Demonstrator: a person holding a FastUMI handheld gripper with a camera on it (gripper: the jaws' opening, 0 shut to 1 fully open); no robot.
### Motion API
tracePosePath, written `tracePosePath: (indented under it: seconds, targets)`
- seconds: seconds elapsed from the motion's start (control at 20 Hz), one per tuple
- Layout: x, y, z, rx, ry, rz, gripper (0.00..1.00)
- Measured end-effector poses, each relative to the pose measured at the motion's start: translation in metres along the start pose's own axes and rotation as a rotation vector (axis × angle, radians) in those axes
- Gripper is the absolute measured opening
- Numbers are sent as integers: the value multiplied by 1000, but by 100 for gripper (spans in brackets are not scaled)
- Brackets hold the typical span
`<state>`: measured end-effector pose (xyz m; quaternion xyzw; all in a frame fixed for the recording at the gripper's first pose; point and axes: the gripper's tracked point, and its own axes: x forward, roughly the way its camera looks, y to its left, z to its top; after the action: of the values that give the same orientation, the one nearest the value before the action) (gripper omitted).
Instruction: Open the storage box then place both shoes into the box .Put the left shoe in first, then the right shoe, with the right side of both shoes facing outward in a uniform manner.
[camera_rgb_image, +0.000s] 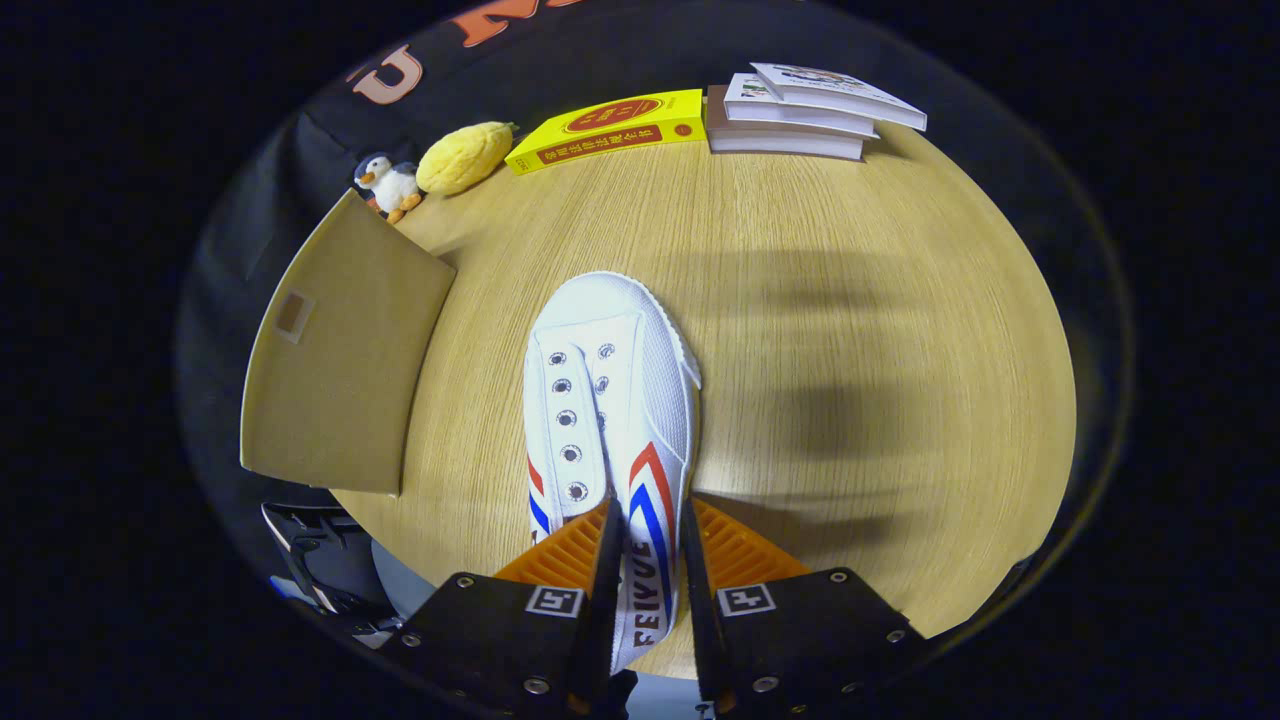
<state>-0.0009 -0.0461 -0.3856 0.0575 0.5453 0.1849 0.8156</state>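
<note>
White canvas sneaker (610, 400) is pinched in the claw (648, 530) — both fingers (606, 560) are squeezed in on the side wall near the heel, one finger on the inside of the shoe and the other on the outside. So the claw is narrow and holding the shoe by its side panel. Printed down that side, between the fingers, you can read "FEIYUE" in dark letters, right under the red and blue chevron stripes. No laces in it, just two rows of metal eyelets, and the toe points away from the claw across the wooden table (880, 330). Can't tell whether the sole is resting on the table or lifted just off it.

Off to the left of the shoe is the tan storage box (340, 360) — its flat panel with a small label patch faces up, sitting at the table's edge. Can't really tell from here if it's open.

Further back along the far edge: a little plush penguin (388, 184), a yellow lemon-shaped plush (464, 156), a yellow book (610, 128) with a red oval and red writing too small to read, and a stack of books (800, 112).
</note>
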Motion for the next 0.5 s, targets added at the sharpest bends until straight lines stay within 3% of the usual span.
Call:
tracePosePath:
  seconds: [0.1, 0.25, 0.5]
  targets:
    - [-1, -2, 1, 16, -37, -2, 28]
    - [-1, -4, 4, 145, -70, 26, 3]
    - [-1, 17, 8, 347, -130, 146, 0]
